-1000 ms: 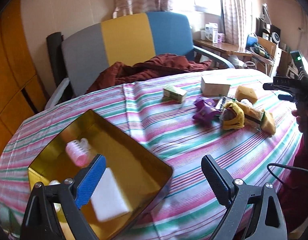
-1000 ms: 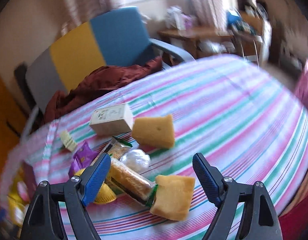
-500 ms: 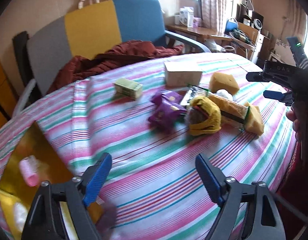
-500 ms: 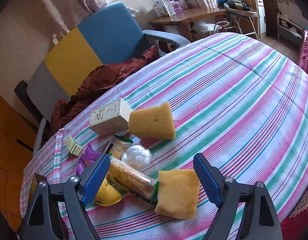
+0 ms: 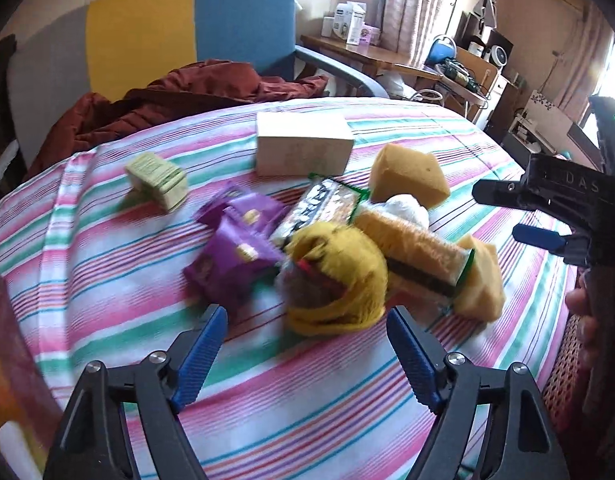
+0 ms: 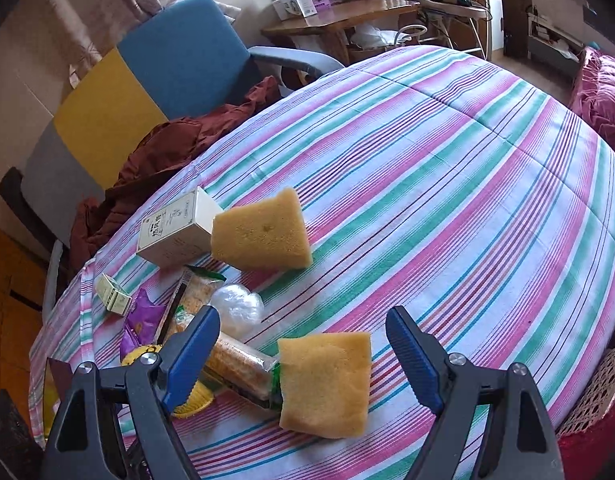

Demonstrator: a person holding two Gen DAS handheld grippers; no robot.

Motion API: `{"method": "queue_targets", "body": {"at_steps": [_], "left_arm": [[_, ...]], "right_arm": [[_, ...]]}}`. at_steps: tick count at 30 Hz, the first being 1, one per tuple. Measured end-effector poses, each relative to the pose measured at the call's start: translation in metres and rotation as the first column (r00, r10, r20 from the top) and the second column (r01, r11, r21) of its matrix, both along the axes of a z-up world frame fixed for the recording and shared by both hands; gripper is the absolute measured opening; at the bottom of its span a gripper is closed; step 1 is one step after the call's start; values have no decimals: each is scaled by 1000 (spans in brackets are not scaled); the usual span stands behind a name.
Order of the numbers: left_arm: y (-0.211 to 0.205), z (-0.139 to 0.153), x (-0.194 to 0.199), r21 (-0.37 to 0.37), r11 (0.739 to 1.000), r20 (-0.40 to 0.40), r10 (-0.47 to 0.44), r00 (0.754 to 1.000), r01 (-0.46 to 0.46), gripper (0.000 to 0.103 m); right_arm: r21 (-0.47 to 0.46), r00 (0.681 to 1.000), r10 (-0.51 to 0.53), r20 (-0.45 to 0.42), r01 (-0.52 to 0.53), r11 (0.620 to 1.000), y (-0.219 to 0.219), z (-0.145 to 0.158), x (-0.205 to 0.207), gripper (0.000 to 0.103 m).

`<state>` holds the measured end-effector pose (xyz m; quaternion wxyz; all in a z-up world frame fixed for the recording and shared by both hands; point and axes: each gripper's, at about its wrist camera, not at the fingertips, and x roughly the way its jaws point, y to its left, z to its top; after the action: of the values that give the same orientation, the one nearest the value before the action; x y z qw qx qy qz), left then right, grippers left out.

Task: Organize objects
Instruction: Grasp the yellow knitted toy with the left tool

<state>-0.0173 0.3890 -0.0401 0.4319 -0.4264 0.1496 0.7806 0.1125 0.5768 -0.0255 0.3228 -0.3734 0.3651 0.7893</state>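
Note:
A heap of small items lies on the striped tablecloth (image 5: 107,288). In the left wrist view my left gripper (image 5: 307,354) is open and empty, just short of a yellow knitted bundle (image 5: 339,280) and purple packets (image 5: 231,256). Behind them are a cracker pack (image 5: 419,260), two yellow sponges (image 5: 407,174), a cream box (image 5: 303,142) and a small green box (image 5: 157,178). In the right wrist view my right gripper (image 6: 303,354) is open and empty, with the near sponge (image 6: 325,384) between its fingers' line. The right gripper also shows in the left wrist view (image 5: 547,216).
A grey, yellow and blue armchair (image 5: 147,28) with a dark red garment (image 5: 195,88) stands behind the table. A wooden desk (image 6: 339,20) with boxes is farther back. The edge of the gold tin (image 5: 3,380) shows at the left. A clear plastic ball (image 6: 237,308) lies by the crackers.
My left gripper has swung right from the gold tin to the heap of items. My right gripper has held over the near sponge, shifting only slightly.

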Motion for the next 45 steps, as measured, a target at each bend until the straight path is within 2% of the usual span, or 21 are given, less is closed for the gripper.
{"method": "queue_targets", "body": {"at_steps": [5, 7, 8, 9, 12, 18, 21, 24, 27, 30, 34, 37, 40, 42, 45], "left_arm": [[21, -6, -5, 3, 1000, 7, 3, 1000, -3, 83], [29, -13, -8, 2, 1000, 29, -11, 1000, 11, 70], [32, -16, -8, -7, 1000, 33, -19, 999, 19, 50], [32, -20, -8, -24, 999, 33, -24, 999, 24, 47], [22, -20, -6, -6, 999, 32, -35, 999, 35, 38], [-17, -5, 14, 13, 997, 7, -74, 997, 74, 37], [-38, -4, 28, -1, 995, -6, -102, 995, 102, 37], [-61, -8, 36, -19, 996, 9, -88, 996, 88, 37], [-83, -14, 38, -9, 999, 38, -50, 998, 51, 37], [-95, -17, 40, 7, 1000, 51, -30, 998, 29, 37], [-102, -17, 42, 18, 1000, 59, -20, 998, 19, 37], [-104, -18, 41, 21, 1000, 68, -22, 997, 20, 37], [-108, -20, 41, 28, 999, 79, -18, 997, 16, 37], [-110, -20, 40, 34, 999, 88, -15, 996, 12, 37], [-112, -21, 38, 40, 999, 98, -10, 995, 7, 38]], "right_arm": [[-6, 1000, 8, 14, -8, 1000, -1, -2, -3, 87], [-11, 1000, -3, 11, 3, 1000, 0, -3, -2, 87], [-17, 1000, -10, 10, 11, 1000, 2, -3, -1, 87], [-27, 1000, -18, 5, 18, 999, 4, -4, 1, 87], [-39, 999, -39, -2, 39, 998, 8, -5, 4, 87], [-32, 999, -33, 31, 34, 999, 7, -7, 0, 87], [-33, 998, -26, 61, 28, 999, 6, -9, -3, 87], [-26, 997, -15, 72, 17, 1000, 4, -9, -5, 87], [6, 999, 44, 29, -45, 999, -5, 0, -9, 87], [44, 988, 157, 11, -157, 987, -21, 6, -24, 87], [100, 958, 272, 94, -281, 954, -42, 4, -47, 87], [138, 921, 338, 193, -367, 920, -60, -5, -62, 87], [181, 875, 382, 298, -445, 877, -75, -14, -76, 87], [191, 829, 426, 361, -513, 837, -89, -22, -85, 87], [230, 776, 426, 466, -571, 788, -102, -34, -95, 86]]}}
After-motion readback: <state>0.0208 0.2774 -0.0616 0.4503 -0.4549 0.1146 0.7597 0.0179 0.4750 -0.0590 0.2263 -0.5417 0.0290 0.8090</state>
